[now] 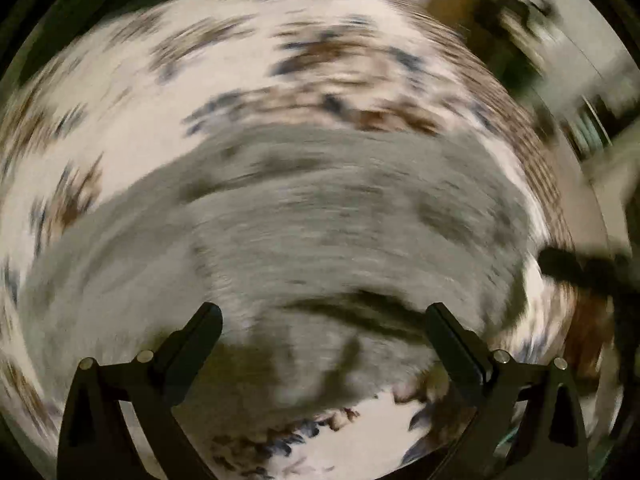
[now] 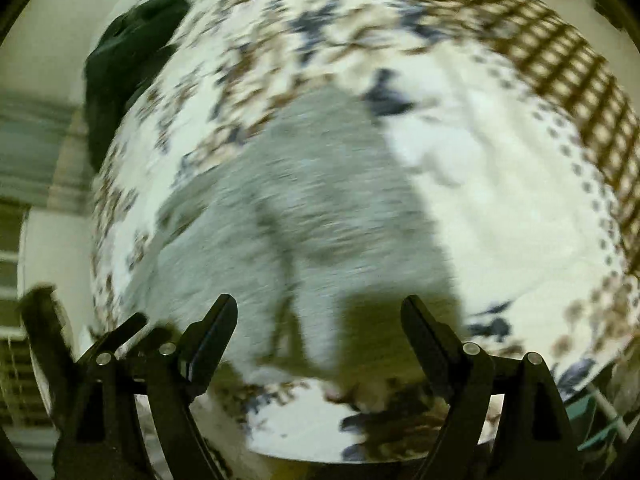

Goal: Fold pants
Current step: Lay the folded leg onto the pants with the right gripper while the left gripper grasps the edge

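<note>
Grey pants (image 1: 320, 220) lie spread on a white bedspread with brown and blue flowers (image 1: 132, 120). Both views are blurred by motion. My left gripper (image 1: 324, 312) is open and empty, its fingers wide apart above the near part of the pants. In the right wrist view the pants (image 2: 304, 208) run from near centre up and away, with a dark fold line down the middle. My right gripper (image 2: 320, 304) is open and empty above the pants' near end. The other gripper (image 2: 44, 320) shows as a dark blur at the left.
The bedspread (image 2: 500, 208) has a brown checked border (image 2: 568, 60) at the far right. A dark green garment (image 2: 128, 52) lies at the bed's far left edge. A dark shape (image 1: 576, 268), probably the other gripper, sits at the right of the left wrist view.
</note>
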`<action>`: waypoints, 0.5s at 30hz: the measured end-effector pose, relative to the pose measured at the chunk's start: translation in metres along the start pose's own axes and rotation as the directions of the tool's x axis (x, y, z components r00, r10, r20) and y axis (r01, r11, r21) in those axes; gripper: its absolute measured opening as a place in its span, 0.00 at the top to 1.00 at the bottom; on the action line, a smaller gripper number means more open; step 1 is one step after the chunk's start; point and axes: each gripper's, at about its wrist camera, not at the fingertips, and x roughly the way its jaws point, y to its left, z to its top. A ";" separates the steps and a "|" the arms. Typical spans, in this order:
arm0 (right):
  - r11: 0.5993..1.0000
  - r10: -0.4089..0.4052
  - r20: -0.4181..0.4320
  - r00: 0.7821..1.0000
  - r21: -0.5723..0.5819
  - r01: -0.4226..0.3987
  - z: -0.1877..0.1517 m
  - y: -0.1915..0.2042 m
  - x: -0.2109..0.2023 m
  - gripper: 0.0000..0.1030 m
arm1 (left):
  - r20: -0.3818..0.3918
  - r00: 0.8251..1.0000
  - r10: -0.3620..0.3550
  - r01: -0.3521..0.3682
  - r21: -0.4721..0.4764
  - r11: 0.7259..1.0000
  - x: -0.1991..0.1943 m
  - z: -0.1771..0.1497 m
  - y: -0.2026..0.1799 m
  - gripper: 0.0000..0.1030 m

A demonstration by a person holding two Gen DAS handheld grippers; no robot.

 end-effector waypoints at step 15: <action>0.995 -0.016 0.014 1.000 0.098 0.015 0.004 -0.055 0.000 0.17 | 0.063 0.996 -0.062 0.054 0.133 0.990 0.029 0.061 -0.008 0.93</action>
